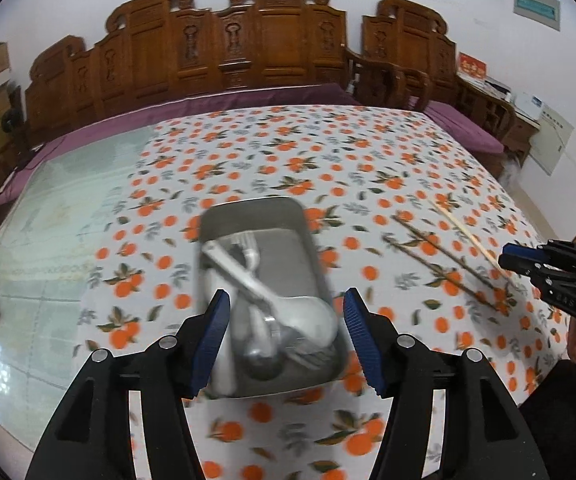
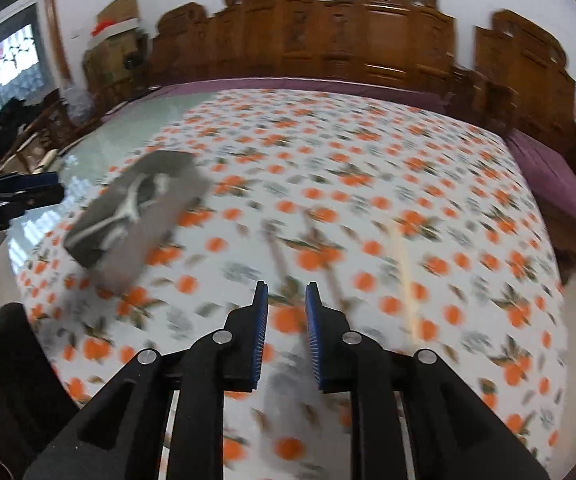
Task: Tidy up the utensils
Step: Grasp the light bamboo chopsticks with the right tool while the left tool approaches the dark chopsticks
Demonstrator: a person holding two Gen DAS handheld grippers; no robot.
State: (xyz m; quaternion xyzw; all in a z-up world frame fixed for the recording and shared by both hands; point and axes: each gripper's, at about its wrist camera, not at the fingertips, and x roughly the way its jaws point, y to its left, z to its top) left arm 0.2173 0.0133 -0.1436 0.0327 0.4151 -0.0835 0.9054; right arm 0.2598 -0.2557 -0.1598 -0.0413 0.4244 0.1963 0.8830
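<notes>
Seen in the left wrist view, centre to lower centre: a grey rectangular metal tray (image 1: pixel 288 208) on the white tablecloth with orange fruit print (image 1: pixel 288 140), placed there probably as the collecting place for the utensils. Inside the tray, piled and crossing: silver metal spoons and a ladle-like piece (image 1: pixel 279 316), blurred, so no exact count.

Left gripper with blue pads (image 1: pixel 288 336) open, both pads above the near end of the tray, one on each side of it, gripping nothing. Perhaps just letting go, perhaps only passing over; cannot tell.

At the right of this view, still outside the tray: two dark brown chopsticks (image 1: pixel 440 264) and one pale wooden chopstick (image 1: pixel 468 236), lying loose on the cloth, near each other.

Right gripper with blue pads (image 2: pixel 286 332), low in the right wrist view: slightly open, empty, pointing towards the blurred chopsticks above it in the frame. Judged as going for them next.
</notes>
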